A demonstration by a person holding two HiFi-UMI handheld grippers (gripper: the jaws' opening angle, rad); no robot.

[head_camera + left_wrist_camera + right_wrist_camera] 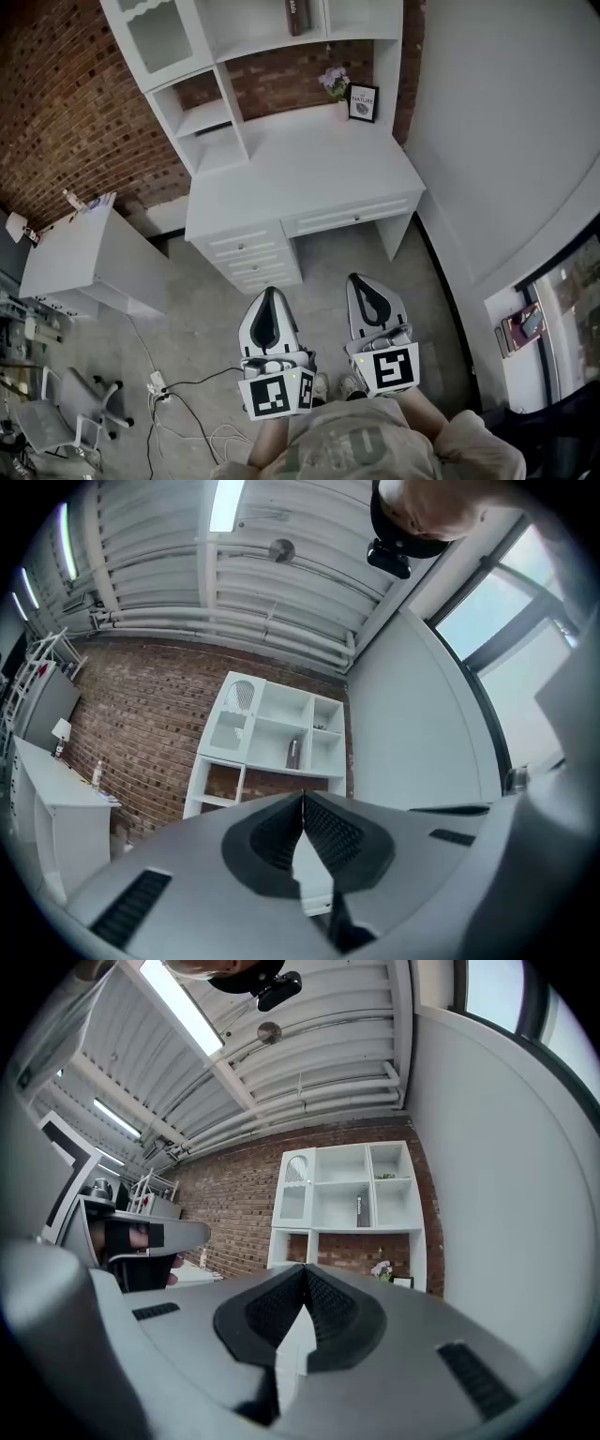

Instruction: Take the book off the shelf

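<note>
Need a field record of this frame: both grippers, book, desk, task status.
left gripper: shut, empty, held low in front of the person
right gripper: shut, empty, beside the left one
book: upright in the middle upper compartment of the shelf unit, untouched
desk: white; flowers and a framed picture at its back right
task status: not started, neither gripper near the book

Dark upright book [297, 16] on white wooden shelf [272, 44] above white desk [309, 159]; I hold left hand-held gripper [271, 292] and right hand-held gripper [361, 279] over grey floor [206, 309].
</note>
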